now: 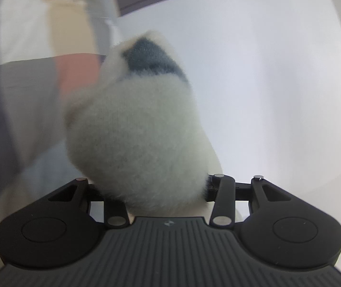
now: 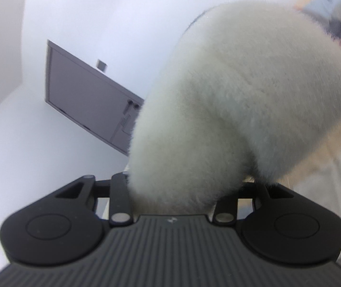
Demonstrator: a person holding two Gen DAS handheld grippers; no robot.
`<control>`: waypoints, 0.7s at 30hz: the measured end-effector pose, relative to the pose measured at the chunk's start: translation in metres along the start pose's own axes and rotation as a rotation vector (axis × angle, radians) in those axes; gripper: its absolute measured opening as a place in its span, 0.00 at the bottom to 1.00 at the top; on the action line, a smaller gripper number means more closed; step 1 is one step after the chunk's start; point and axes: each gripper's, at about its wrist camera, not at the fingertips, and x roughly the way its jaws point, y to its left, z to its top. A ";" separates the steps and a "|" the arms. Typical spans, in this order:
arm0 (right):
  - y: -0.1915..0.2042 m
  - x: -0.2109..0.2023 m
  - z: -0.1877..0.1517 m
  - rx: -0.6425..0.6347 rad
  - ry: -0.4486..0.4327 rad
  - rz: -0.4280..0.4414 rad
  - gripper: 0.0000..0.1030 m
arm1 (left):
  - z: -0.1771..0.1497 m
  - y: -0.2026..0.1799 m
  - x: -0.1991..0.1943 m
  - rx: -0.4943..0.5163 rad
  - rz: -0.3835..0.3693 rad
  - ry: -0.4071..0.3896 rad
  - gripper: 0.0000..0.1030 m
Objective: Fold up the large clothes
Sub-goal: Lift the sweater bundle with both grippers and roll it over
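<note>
Lifting step: fluffy pale garment (image 1: 134,143) is clamped, bunched, by left hand-held gripper (image 1: 168,191) and right hand-held gripper (image 2: 172,191), both part-closed on it; spreading flat is judged next.

A plain white wall (image 1: 266,83) fills the background. A flat grey rectangular panel (image 2: 86,100) is mounted on it, with a small grey square plate (image 2: 102,65) just beside its edge.

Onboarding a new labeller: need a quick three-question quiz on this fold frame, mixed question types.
1. True or false: the fluffy garment has a dark patch.
2. What fills the left claw? A) fluffy garment B) towel C) nothing
3. What grey thing hangs on the wall behind the garment in the right wrist view?

Key: 1 true. 2 A. 3 a grey panel. The right claw grips the garment as well.
</note>
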 end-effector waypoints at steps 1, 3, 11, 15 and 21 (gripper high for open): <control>0.003 -0.008 0.010 -0.002 -0.016 0.012 0.45 | -0.002 -0.011 0.003 0.013 -0.017 0.001 0.47; 0.006 -0.023 0.032 -0.005 -0.047 0.031 0.45 | -0.005 -0.035 0.014 0.039 -0.047 0.004 0.47; -0.004 -0.064 0.107 -0.001 -0.159 0.038 0.45 | -0.028 -0.099 0.085 0.111 -0.120 0.060 0.47; -0.031 -0.076 0.132 0.008 -0.187 -0.005 0.45 | -0.044 -0.100 0.132 0.100 -0.109 0.111 0.47; -0.087 -0.066 0.143 0.044 -0.191 -0.096 0.45 | -0.074 -0.066 0.184 0.095 -0.052 0.189 0.47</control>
